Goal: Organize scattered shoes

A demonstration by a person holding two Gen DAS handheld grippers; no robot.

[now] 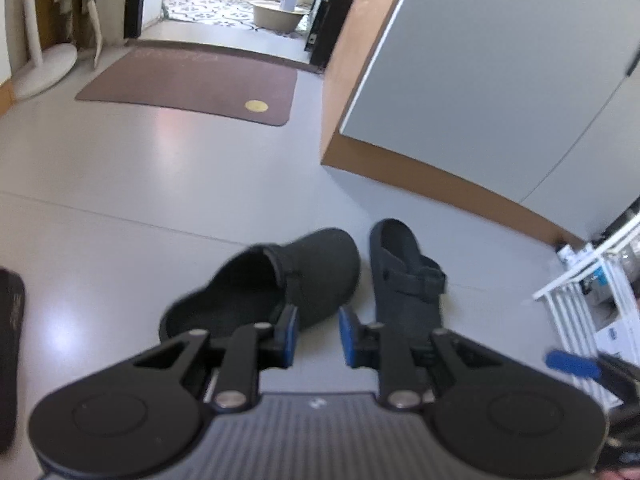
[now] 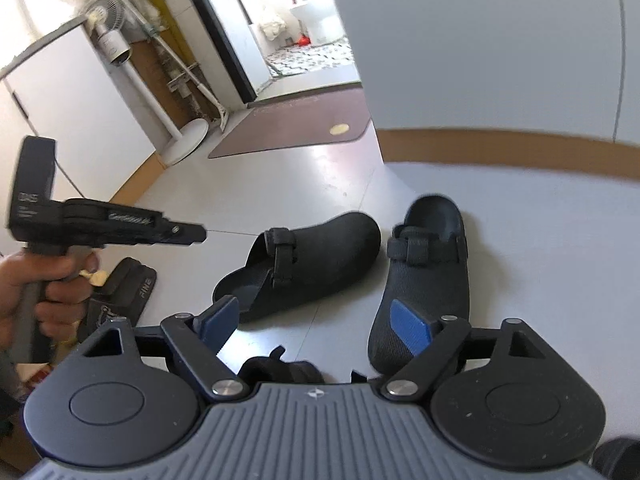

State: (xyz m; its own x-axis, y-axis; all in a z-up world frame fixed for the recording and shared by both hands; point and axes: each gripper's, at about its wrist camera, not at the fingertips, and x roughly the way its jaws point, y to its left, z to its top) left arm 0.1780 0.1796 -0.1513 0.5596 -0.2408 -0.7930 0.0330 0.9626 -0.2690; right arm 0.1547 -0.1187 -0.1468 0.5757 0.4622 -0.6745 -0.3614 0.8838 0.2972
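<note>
While both grippers hang above the floor, nothing is gripped by either.
Left gripper (image 1: pixel 318 334): jaws a narrow gap apart with bare floor between the blue pads; it holds nothing and touches nothing.
Right gripper (image 2: pixel 316 320): jaws spread wide and empty, one pad showing in front of the right clog, with no contact I can make out.
Left clog (image 2: pixel 304 264): lying on the floor (image 1: pixel 140 184), tipped a little onto its side and angled, toe pointing toward the other shoe.
Right clog (image 2: pixel 424 276): flat on its sole just beside the left clog, toe toward the camera, so the two face opposite ways.
Done so far: the black pair sits close together near the grey cabinet (image 1: pixel 500 80), which looks like a partly finished pairing.
Left to do: likely righting the tipped clog and turning one so both point the same way; a dark slipper (image 2: pixel 128 280) by the person's hand (image 2: pixel 40 292) may also need placing.
Farther out: a brown mat (image 1: pixel 192 84) lies before the bathroom doorway.
</note>
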